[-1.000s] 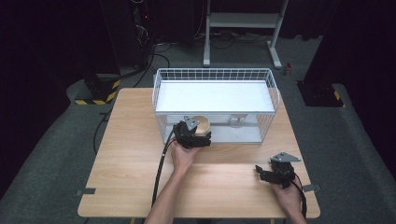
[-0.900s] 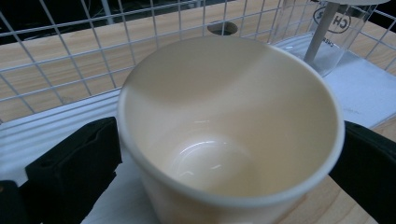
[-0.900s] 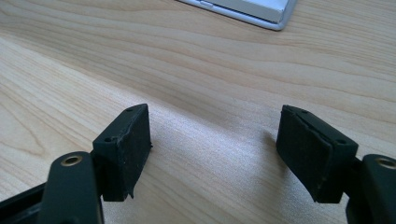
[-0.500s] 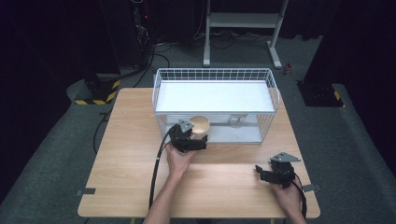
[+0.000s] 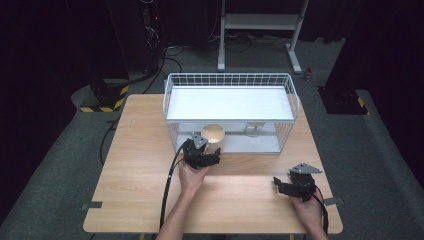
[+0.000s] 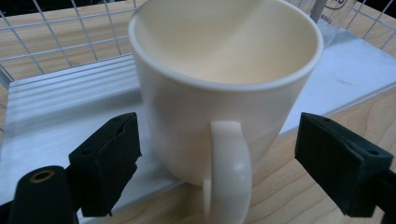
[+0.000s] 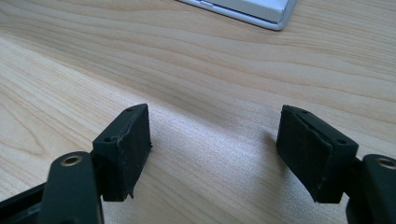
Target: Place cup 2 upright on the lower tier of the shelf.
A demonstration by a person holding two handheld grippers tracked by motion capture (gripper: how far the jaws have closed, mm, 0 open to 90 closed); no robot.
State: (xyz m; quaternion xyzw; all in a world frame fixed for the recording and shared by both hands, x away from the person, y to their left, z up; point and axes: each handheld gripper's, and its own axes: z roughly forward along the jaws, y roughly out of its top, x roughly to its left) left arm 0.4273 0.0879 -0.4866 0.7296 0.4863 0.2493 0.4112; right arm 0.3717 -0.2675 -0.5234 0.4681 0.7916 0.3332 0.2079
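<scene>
1. While your left tongs (image 6: 217, 154) reach toward the front of the white wire basket (image 5: 230, 80), a cream ceramic mug with a loop handle (image 6: 219, 93) stands upright between their two black pads (image 6: 112, 158), handle turned toward the camera in the left gripper view.
2. Those jaws have just been closing around the mug, yet a gap shows on each side of its wall, so your left tongs are released and not gripping it.
3. The mug sits at the front edge of the basket's pale grey floor tray (image 6: 56, 107), its foot right at the line where the tray meets the light wooden tabletop (image 5: 140, 175).
4. In the high view the mug (image 5: 213, 134) sits under the basket's white upper shelf (image 5: 230, 102), just beyond your left tongs (image 5: 201, 150).
5. A clear glass (image 5: 254, 129) stands further right on the same tray, well apart from the mug.
6. Your right tongs (image 5: 280, 186) rest near the tabletop's front right corner, far from the basket.
7. In the right gripper view those tongs (image 7: 215, 154) are spread apart over bare wood, with nothing between them.
</scene>
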